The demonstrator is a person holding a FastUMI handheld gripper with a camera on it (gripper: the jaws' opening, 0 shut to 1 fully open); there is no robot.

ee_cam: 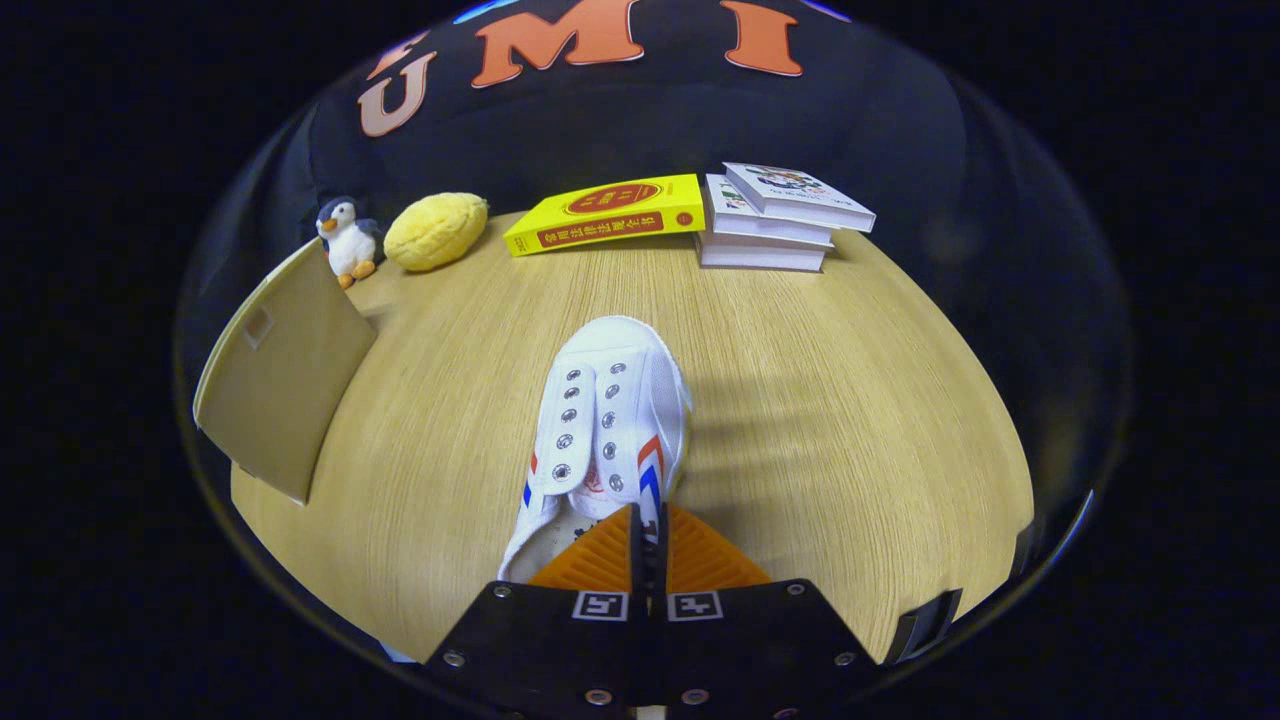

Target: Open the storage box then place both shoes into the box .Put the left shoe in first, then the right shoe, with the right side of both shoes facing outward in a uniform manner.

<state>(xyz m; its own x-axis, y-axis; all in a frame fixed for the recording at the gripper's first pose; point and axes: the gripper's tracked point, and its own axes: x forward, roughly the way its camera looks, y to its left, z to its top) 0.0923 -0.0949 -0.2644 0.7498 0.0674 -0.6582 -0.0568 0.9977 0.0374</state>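
Wooden surface [800,400] carries one white shoe [610,420], toe pointing away. Its heel sits pinched between the fingers of the hand-held gripper [648,545], likely for carrying. One box flap [280,390] stands open nearby. Far back sit one penguin toy [347,240], one yellow lump [435,231] and four books [775,220].

A white canvas shoe [610,420] with red-blue stripes points toe-away on the table, a beige box lid [280,385] open well to its left.
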